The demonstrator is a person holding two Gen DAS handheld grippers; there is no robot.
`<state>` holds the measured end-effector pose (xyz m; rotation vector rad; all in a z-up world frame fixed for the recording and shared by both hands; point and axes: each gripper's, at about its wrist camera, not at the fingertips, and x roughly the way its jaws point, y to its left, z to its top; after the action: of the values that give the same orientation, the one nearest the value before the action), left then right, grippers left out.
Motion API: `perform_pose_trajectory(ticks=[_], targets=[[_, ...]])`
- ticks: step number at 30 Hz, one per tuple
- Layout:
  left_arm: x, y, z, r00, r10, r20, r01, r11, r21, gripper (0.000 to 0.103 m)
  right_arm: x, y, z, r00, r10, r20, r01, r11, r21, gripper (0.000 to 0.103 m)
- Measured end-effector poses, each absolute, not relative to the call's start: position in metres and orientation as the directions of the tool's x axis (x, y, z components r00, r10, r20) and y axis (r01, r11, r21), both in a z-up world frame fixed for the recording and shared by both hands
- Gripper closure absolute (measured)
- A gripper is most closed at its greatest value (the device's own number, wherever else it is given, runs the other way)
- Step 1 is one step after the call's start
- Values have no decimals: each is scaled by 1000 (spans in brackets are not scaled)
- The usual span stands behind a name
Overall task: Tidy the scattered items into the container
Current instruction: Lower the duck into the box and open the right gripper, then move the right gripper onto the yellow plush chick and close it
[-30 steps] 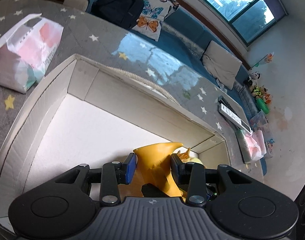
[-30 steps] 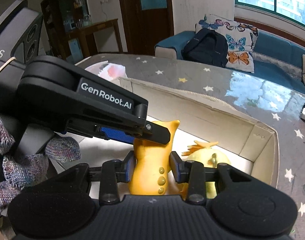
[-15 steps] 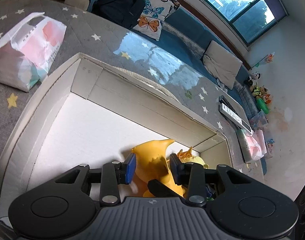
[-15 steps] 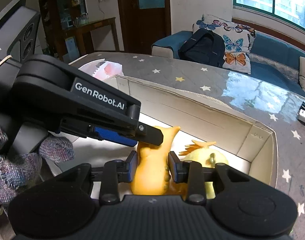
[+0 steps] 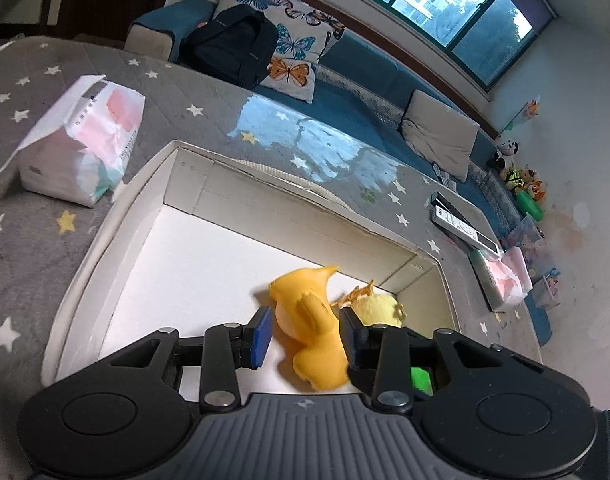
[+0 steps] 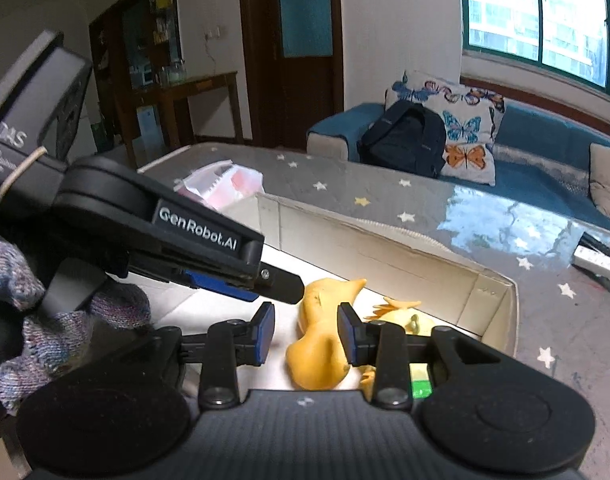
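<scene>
A yellow rubber toy (image 5: 309, 332) (image 6: 325, 340) lies tipped on its side on the floor of the white cardboard box (image 5: 305, 188) (image 6: 385, 232). My left gripper (image 5: 305, 336) hovers just above it, open, with white floor showing between the left pad and the toy. In the right wrist view the left gripper (image 6: 265, 284) reaches in from the left, held by a hand in a knitted sleeve (image 6: 25, 320). My right gripper (image 6: 305, 332) also stands open over the toy, with a gap at its left pad. A yellow plush with an orange crest (image 5: 379, 306) (image 6: 409, 318) lies beside the toy.
The box stands on a grey star-patterned table cover (image 5: 33, 240). A tissue pack (image 5: 85, 148) (image 6: 225, 180) lies left of the box. Remotes (image 5: 461, 224) and a second tissue pack (image 5: 505, 280) lie at the right. Behind is a blue sofa with a black backpack (image 5: 233, 48).
The yellow toy stood upright between the pads of both grippers; now it has tipped over onto the box floor. Both grippers have risen and drawn back from it.
</scene>
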<state>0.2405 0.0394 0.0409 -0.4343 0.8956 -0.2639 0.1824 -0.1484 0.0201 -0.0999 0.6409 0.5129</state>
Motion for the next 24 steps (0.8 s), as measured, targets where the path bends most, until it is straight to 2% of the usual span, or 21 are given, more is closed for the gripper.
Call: perform_pose_trajectory(ticks=[5,8,24], targets=[[218,42,48,612,-385,-691,60,893,-445,64,152,-156,32,688,457,-564,-505,859,79,67],[205,44,51,617,-379,-689,66,898,-435,64,132,-155,35,688,474,-549,-521,850,80,58],[141,54,60,673,-334,-660,89,923,-375,64,81,-140,12,633,525,-569,-566,815,123,53]])
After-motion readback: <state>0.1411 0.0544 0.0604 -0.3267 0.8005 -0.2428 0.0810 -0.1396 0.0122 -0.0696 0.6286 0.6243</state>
